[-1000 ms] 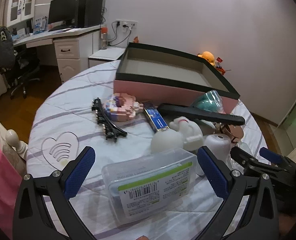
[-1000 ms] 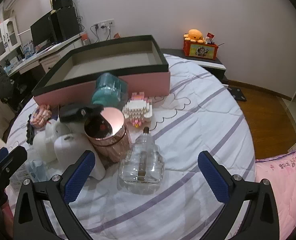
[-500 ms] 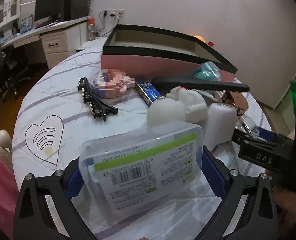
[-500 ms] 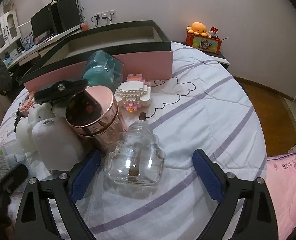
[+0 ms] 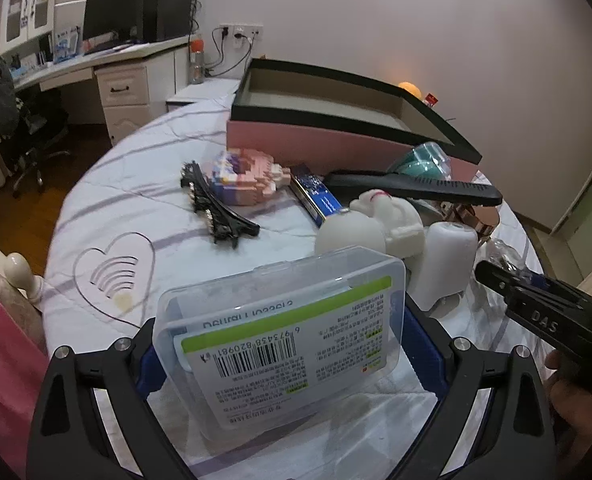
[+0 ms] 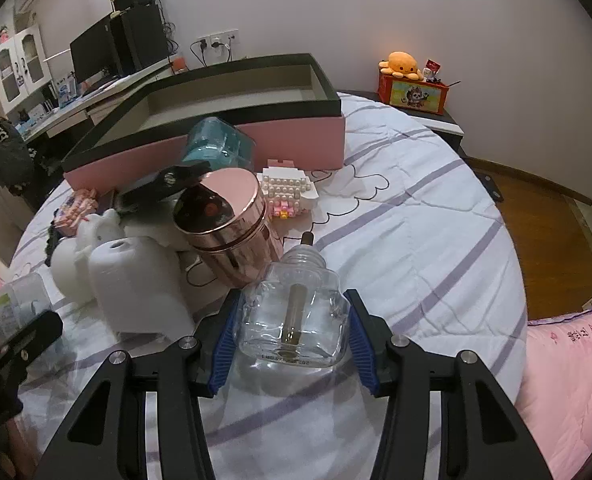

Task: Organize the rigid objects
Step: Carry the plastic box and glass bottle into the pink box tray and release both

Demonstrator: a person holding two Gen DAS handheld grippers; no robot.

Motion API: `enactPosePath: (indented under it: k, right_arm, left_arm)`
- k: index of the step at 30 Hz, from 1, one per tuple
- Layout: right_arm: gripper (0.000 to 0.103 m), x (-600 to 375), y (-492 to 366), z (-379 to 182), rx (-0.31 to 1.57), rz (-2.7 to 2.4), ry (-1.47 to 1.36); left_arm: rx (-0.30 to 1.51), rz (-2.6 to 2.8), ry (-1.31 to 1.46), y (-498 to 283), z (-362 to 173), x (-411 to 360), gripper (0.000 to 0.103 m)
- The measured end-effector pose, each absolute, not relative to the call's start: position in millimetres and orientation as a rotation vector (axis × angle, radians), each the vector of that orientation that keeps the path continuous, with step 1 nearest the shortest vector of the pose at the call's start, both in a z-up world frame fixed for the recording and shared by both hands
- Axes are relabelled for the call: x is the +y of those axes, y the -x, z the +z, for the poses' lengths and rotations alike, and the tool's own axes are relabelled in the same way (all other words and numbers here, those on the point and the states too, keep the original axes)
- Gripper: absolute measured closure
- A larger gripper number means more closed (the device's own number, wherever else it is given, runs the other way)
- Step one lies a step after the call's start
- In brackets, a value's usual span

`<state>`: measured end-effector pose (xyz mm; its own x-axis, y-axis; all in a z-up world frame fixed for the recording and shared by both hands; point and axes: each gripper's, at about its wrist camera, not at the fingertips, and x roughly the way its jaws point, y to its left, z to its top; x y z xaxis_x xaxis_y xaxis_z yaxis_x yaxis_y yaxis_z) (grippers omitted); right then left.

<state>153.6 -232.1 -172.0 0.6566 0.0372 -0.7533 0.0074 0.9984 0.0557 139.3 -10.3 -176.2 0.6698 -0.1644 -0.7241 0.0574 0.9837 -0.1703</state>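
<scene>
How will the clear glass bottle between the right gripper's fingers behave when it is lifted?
The glass bottle looks smooth and hard, so it may slip between the right gripper pads. It appears empty, so probably light. Being glass, it could break if dropped.

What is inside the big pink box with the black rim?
The pink box shows only bare grey inner walls and part of its floor; no object is seen inside. The near pink wall and the teal container cover the nearest part of the floor.
</scene>
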Motion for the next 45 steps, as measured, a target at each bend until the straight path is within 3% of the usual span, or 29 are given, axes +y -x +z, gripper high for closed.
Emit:
enactPosePath:
  k: [12, 26, 37, 45]
  right_arm:
    - [0.052, -229, -145, -108, 0.736, 0.09, -0.087]
    - [0.052, -220, -266, -64, 0.689, 0.181, -0.044]
    - [0.052, -213, -371, -108, 0.844, 0.219, -0.043]
    - [0.052, -203, -398, -139, 0.936, 0.201, 0.037]
  left_arm:
    - [0.761, -0.141, 0.117, -160, -127, -9, 0.006]
    - [0.696, -0.135, 0.08, -283, -83, -26, 0.006]
    - [0.789, -0.093, 0.019, -382, -122, -49, 0.006]
    - [0.874, -0.036, -0.021, -404, -148, -48, 0.006]
